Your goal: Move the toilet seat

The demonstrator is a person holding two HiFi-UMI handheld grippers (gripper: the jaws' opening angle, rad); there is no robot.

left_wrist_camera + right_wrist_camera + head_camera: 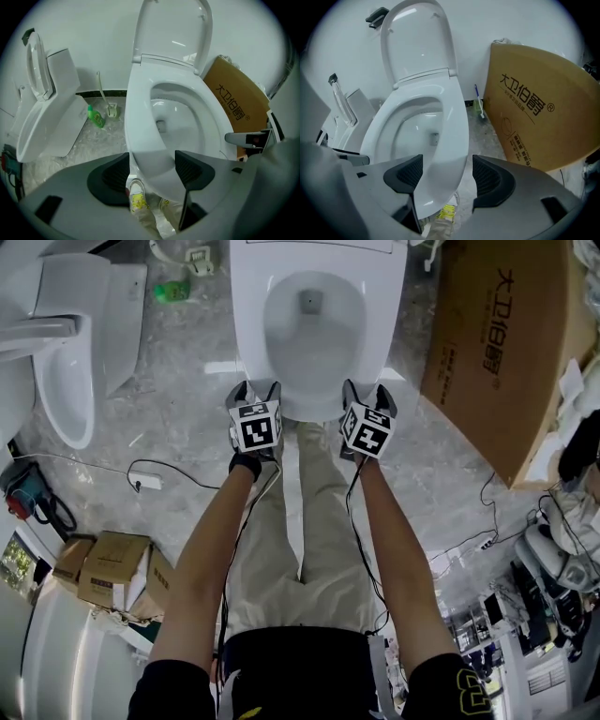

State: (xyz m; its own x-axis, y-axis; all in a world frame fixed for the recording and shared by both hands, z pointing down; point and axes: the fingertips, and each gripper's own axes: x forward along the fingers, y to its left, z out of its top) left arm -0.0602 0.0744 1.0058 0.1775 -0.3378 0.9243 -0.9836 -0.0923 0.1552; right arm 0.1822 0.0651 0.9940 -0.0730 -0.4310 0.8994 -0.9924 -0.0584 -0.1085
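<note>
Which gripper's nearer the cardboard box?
Right. The right gripper straddles the toilet seat front on the cardboard box side; the left gripper straddles it on the far side.

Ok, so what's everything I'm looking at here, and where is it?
Toilet: one, white, centre; lid raised, seat down.
Second toilet: one, white, left.
Bottle: one, green, floor between the toilets.
Toilet brush: one, pale, beside the bottle.
Big cardboard box: one, brown, right of the toilet.
Small cardboard boxes: at least two, brown, floor, near left.
Cables: several, black, floor.
Arms: two, bare, reaching down.
Trousers: beige.
Left claw: grey, open astride the seat's front rim.
Right claw: grey, likewise.
</note>
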